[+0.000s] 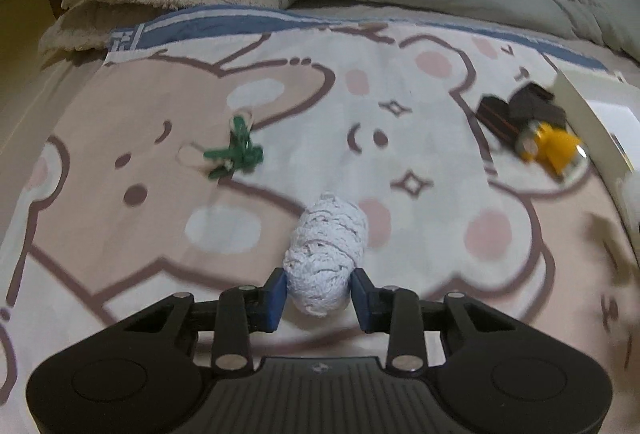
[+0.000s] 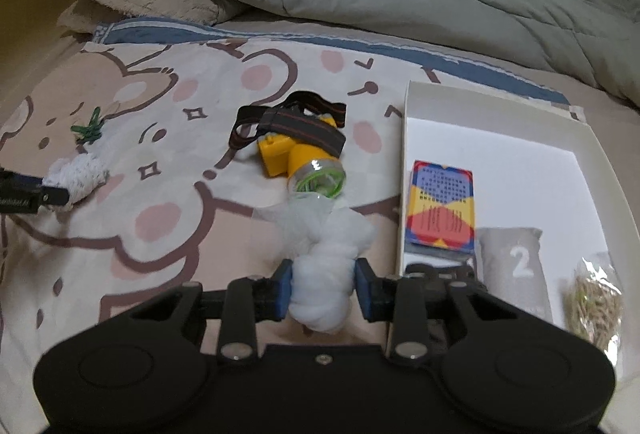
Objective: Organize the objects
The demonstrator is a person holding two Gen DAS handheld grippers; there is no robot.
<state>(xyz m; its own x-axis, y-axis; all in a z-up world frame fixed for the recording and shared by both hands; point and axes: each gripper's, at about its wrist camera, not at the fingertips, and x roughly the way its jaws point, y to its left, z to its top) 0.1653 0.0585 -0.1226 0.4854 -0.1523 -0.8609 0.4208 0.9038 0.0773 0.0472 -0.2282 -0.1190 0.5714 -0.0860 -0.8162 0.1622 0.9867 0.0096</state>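
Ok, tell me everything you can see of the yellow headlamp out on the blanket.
The yellow headlamp lies on its side on the cartoon bear blanket, left of the white box. Its plastic body ends in a silvery, green-ringed lens facing the camera. A black elastic strap with red stripes loops loosely over and behind it. White netting held in the right hand-held gripper reaches its lens.

The yellow headlamp point(image 1: 554, 146) at the right of the left wrist picture is smeared by blur, and its black strap point(image 1: 516, 110) is just a dark lump. The white tray point(image 1: 588, 114) beside it is cut off by the right edge. The green clips point(image 1: 236, 150) are too fuzzy to count. In the right wrist picture, the left tongs point(image 2: 60, 196) poke in from the left edge, mostly cut off. The clear bag point(image 2: 594, 304) at lower right is blurry, so its tan bits cannot be named.
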